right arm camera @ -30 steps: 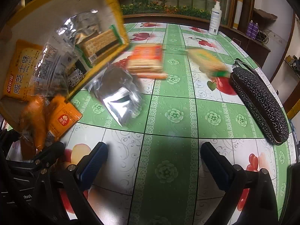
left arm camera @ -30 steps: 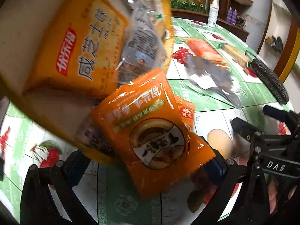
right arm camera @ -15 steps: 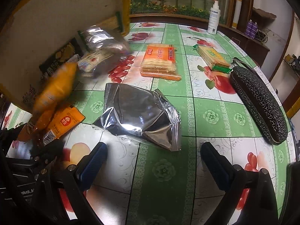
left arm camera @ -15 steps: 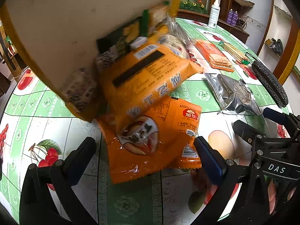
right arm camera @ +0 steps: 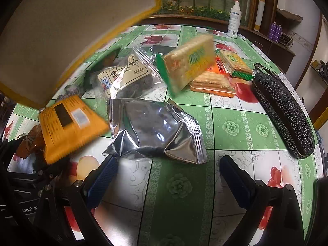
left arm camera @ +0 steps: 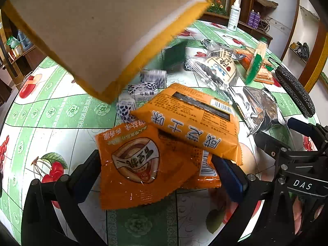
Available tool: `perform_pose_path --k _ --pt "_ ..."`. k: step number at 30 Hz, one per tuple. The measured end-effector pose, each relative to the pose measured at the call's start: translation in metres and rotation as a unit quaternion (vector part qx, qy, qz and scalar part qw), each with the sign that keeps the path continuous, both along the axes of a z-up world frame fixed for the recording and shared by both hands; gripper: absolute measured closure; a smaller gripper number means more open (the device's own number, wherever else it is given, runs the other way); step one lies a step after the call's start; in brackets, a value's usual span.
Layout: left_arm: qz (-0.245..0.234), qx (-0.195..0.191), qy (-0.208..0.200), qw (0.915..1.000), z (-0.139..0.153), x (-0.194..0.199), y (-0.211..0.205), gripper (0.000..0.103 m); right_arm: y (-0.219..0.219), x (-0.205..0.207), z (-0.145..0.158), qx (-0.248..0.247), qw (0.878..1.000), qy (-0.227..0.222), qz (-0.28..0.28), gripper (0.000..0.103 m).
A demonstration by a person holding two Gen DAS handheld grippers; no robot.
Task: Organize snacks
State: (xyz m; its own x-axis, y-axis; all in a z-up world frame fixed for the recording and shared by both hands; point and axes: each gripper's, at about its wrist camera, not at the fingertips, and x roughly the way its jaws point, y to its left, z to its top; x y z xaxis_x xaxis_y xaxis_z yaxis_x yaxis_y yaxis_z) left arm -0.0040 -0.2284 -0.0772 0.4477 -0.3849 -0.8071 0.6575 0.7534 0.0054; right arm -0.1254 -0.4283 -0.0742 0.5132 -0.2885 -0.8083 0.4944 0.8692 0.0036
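Both hand-held grippers, left (left arm camera: 157, 174) and right (right arm camera: 166, 176), hovered wide and empty as the yellow-rimmed box (left arm camera: 98, 26) finished tipping, its snacks (right arm camera: 155, 131) now strewn across the counter (right arm camera: 235, 127), ready for sorting

Both cams sit low over the table (right arm camera: 235, 127), looking forward and down between their own fingers. Left one's right up close on the orange packets (left arm camera: 143, 164). Right one faces the silver bag (right arm camera: 155, 129), which both views share, plus the black case (right arm camera: 283, 110).
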Motion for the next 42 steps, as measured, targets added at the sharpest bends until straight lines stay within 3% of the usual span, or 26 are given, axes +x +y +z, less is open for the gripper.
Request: perform_pose_path --k 42 --pt "0.004 -0.001 0.001 1.0 0.0019 0.0023 -0.0019 0.0 0.0028 0.0007 0.0012 0.001 1.0 0.0 0.005 0.001"
